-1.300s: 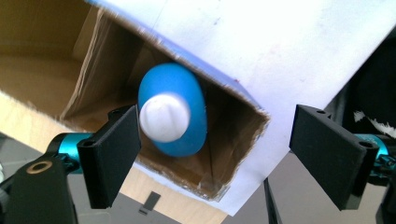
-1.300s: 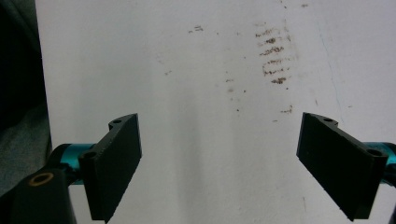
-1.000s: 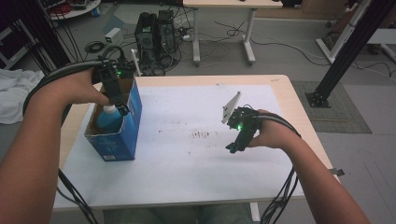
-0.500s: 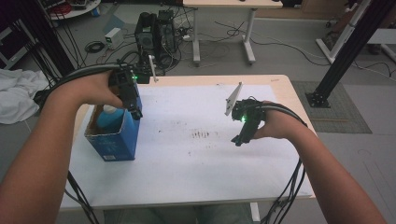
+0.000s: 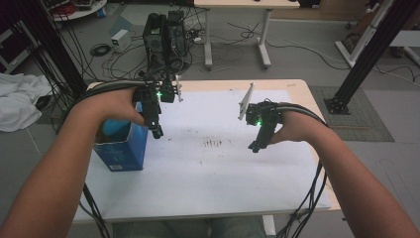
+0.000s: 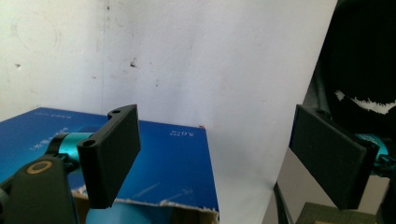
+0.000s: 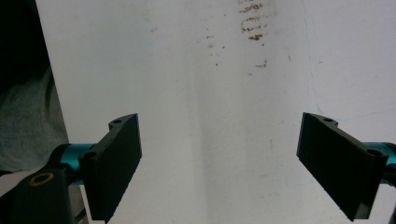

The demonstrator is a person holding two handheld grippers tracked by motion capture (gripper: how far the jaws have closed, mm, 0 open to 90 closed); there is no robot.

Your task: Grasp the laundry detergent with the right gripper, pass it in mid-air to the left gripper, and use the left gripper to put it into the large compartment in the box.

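While both hands hold their tools above the white sheet, the left claw (image 5: pixel 157 132) hangs with its 2 black jaws spread wide and nothing between them; in the left gripper view they frame the torn top edge of the blue box (image 6: pixel 154 161) just below. That box (image 5: pixel 121 148) stands open at the worktop's left edge, right beside the left claw's tip, with something light blue showing inside it that I cannot make out. The right claw (image 5: pixel 253 147) points down near the middle of the sheet, well apart from the box, and its 2 jaws also stand wide apart with only bare paper between them in the right gripper view.

Counted out: 2 claws, 1 blue box, 1 grey three-cornered plate (image 5: pixel 245 101) rising from the right tool, and 2 bundles of black cable trailing off the front edge. Each tool shows 1 green light.

A white sheet (image 5: pixel 208 188) covers most of the worktop (image 5: pixel 297 85), whose pale wooden rim shows around it. 1 cluster of small brown marks (image 5: pixel 214 144) sits near the sheet's middle, between the 2 claws.

Beyond, the grey floor carries tangled cables, 1 dark computer tower (image 5: pixel 163 32), another table's white legs (image 5: pixel 236 34), black frame struts at both sides and a white cloth (image 5: pixel 17 101) at far left.
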